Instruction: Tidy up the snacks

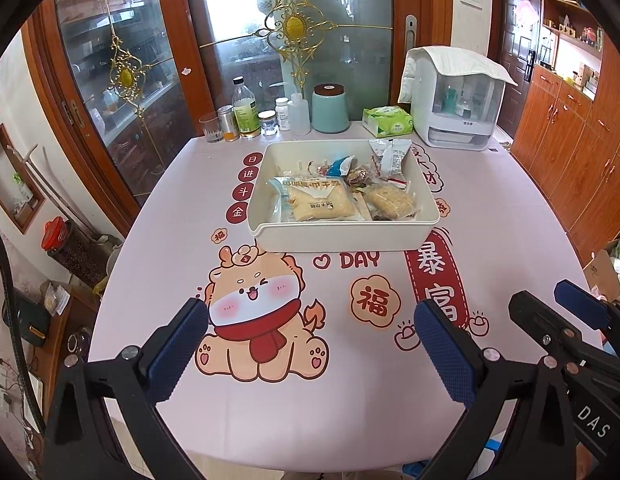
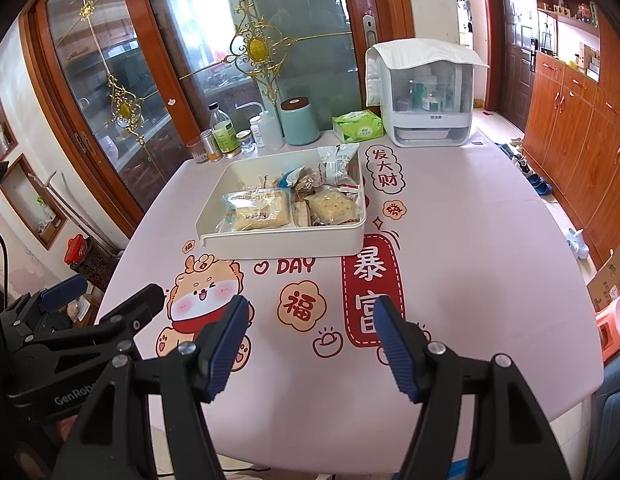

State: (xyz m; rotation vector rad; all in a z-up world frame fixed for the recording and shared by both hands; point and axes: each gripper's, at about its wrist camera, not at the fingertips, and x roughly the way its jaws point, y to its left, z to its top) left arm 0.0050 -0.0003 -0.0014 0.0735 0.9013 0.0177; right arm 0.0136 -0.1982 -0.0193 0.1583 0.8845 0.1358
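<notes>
A cream plastic tray (image 1: 342, 240) (image 2: 281, 246) stands past the middle of the pink printed tablecloth. Several wrapped snacks lie in it: a clear packet of pale pastry (image 1: 316, 200) (image 2: 261, 210) at the front left, a round rice cake (image 1: 390, 200) (image 2: 334, 204) at the front right, and a white packet (image 1: 392, 156) (image 2: 338, 160) leaning in the back right corner. My left gripper (image 1: 312, 308) hovers open over the cartoon dog print, well short of the tray, with nothing between its blue pads. My right gripper (image 2: 313, 306) is open and empty beside it.
Along the table's far edge stand a glass, several bottles and jars, a teal canister (image 1: 330, 108), a green tissue pack (image 1: 386, 120) and a white cloth-covered appliance (image 1: 458, 100). Glass sliding doors are behind them. Wooden cabinets (image 2: 570, 140) line the right wall.
</notes>
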